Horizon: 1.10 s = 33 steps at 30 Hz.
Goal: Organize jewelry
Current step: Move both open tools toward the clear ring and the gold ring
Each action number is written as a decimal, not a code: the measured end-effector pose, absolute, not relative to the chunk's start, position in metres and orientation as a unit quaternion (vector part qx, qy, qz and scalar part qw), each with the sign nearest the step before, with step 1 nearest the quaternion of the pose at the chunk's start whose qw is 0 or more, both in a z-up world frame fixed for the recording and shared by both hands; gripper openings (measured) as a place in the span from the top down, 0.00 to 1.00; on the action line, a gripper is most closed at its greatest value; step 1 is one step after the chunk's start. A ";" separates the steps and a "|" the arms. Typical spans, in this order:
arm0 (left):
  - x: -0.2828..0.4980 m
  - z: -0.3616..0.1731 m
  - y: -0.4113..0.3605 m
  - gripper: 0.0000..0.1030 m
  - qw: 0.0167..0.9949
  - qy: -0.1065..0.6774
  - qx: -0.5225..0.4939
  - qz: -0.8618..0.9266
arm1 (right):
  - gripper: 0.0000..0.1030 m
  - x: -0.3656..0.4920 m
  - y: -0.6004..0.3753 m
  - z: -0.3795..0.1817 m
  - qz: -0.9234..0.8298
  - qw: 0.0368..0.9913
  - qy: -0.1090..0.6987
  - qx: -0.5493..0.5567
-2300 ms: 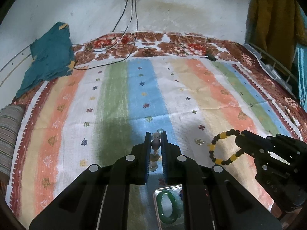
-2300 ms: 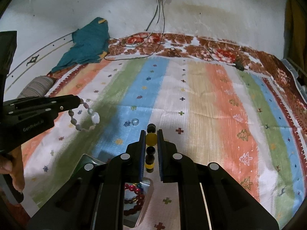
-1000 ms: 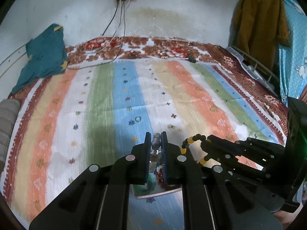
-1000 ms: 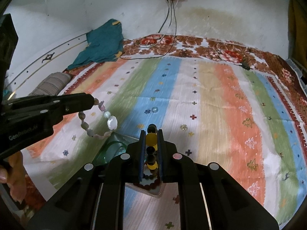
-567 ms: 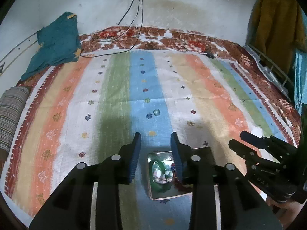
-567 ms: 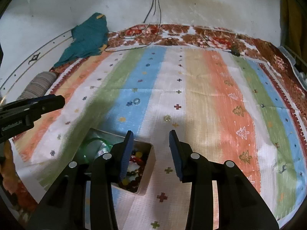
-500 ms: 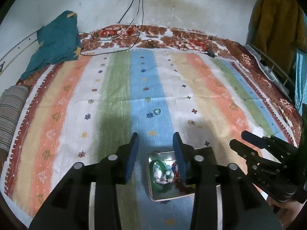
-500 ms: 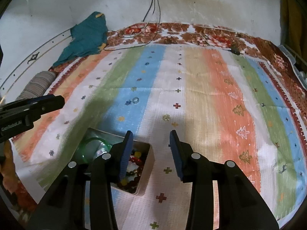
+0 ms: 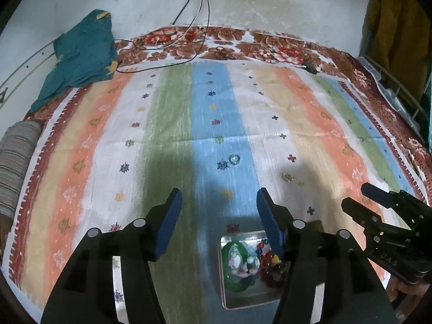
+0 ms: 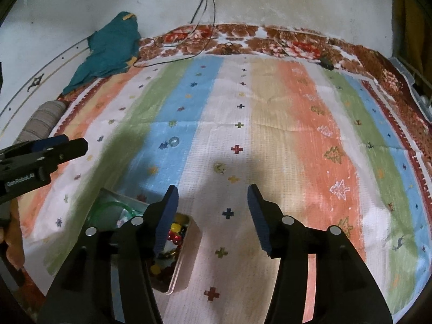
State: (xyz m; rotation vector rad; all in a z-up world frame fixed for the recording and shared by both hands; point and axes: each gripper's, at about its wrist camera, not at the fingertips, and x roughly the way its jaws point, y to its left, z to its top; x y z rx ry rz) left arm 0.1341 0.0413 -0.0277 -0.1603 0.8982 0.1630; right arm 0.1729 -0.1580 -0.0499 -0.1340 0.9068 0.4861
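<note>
Left gripper (image 9: pixel 219 202): fingers spread wide, empty. Right gripper (image 10: pixel 213 198): fingers spread wide, empty. Metal box (image 9: pixel 244 301): on striped blanket (image 9: pixel 270 124), holding green bangle (image 9: pixel 229 278) and beaded bracelets (image 10: pixel 172 232). Loose ring (image 9: pixel 234 159): on blue stripe.

My right gripper's finger (image 10: pixel 164 217) hides part of the box (image 10: pixel 186 245), and the beads (image 10: pixel 175 229) inside look blurry.
</note>
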 end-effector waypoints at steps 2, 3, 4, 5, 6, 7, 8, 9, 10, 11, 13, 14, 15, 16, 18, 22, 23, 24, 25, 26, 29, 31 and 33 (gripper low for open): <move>0.138 -0.028 0.043 0.41 0.894 0.434 -0.082 0.077 | 0.46 0.177 -0.156 -0.052 0.233 0.867 0.436 -0.066; 0.141 -0.029 0.044 0.41 0.893 0.435 -0.085 0.076 | 0.44 0.178 -0.155 -0.053 0.233 0.866 0.438 -0.068; 0.144 -0.031 0.044 0.40 0.892 0.437 -0.086 0.076 | 0.43 0.180 -0.154 -0.055 0.232 0.865 0.439 -0.068; 0.147 -0.032 0.044 0.40 0.891 0.439 -0.086 0.076 | 0.43 0.181 -0.154 -0.056 0.232 0.864 0.441 -0.067; 0.150 -0.034 0.043 0.39 0.890 0.441 -0.083 0.077 | 0.43 0.183 -0.153 -0.057 0.232 0.863 0.444 -0.066; 0.154 -0.036 0.043 0.39 0.889 0.444 -0.081 0.078 | 0.43 0.185 -0.152 -0.058 0.231 0.862 0.447 -0.066; 0.156 -0.038 0.043 0.38 0.888 0.446 -0.081 0.078 | 0.43 0.187 -0.152 -0.059 0.231 0.861 0.448 -0.066; 0.159 -0.040 0.043 0.38 0.887 0.448 -0.081 0.077 | 0.43 0.188 -0.151 -0.060 0.231 0.860 0.450 -0.066; 0.161 -0.042 0.043 0.38 0.886 0.450 -0.080 0.077 | 0.43 0.189 -0.151 -0.062 0.231 0.859 0.452 -0.065; 0.163 -0.043 0.042 0.38 0.885 0.452 -0.078 0.077 | 0.42 0.192 -0.151 -0.064 0.230 0.857 0.456 -0.062; 0.170 -0.048 0.043 0.37 0.883 0.456 -0.077 0.078 | 0.41 0.197 -0.150 -0.068 0.230 0.853 0.464 -0.058; 0.172 -0.049 0.044 0.36 0.882 0.458 -0.078 0.078 | 0.41 0.199 -0.150 -0.070 0.230 0.852 0.466 -0.059; 0.176 -0.051 0.045 0.36 0.880 0.461 -0.080 0.078 | 0.41 0.201 -0.149 -0.072 0.230 0.851 0.468 -0.061; 0.178 -0.054 0.046 0.36 0.879 0.464 -0.081 0.079 | 0.41 0.203 -0.148 -0.074 0.228 0.850 0.470 -0.062; 0.183 -0.057 0.046 0.36 0.876 0.468 -0.081 0.079 | 0.41 0.207 -0.147 -0.077 0.228 0.848 0.475 -0.061; 0.191 -0.062 0.045 0.36 0.874 0.474 -0.079 0.076 | 0.41 0.214 -0.144 -0.083 0.229 0.844 0.481 -0.062; 0.194 -0.063 0.045 0.36 0.873 0.476 -0.079 0.075 | 0.41 0.216 -0.143 -0.085 0.229 0.843 0.483 -0.063; 0.197 -0.065 0.045 0.36 0.872 0.477 -0.080 0.074 | 0.41 0.218 -0.142 -0.086 0.229 0.842 0.484 -0.064; 0.199 -0.066 0.045 0.36 0.871 0.479 -0.081 0.073 | 0.41 0.220 -0.141 -0.088 0.228 0.843 0.483 -0.065; 0.201 -0.068 0.046 0.36 0.870 0.481 -0.082 0.072 | 0.41 0.220 -0.141 -0.088 0.226 0.845 0.481 -0.067; 0.209 -0.075 0.046 0.34 0.866 0.488 -0.080 0.067 | 0.41 0.224 -0.139 -0.091 0.224 0.844 0.482 -0.070; 0.216 -0.080 0.047 0.34 0.863 0.494 -0.078 0.068 | 0.41 0.226 -0.136 -0.093 0.225 0.843 0.483 -0.077; 0.221 -0.084 0.050 0.34 0.861 0.498 -0.083 0.065 | 0.41 0.229 -0.135 -0.095 0.224 0.842 0.485 -0.079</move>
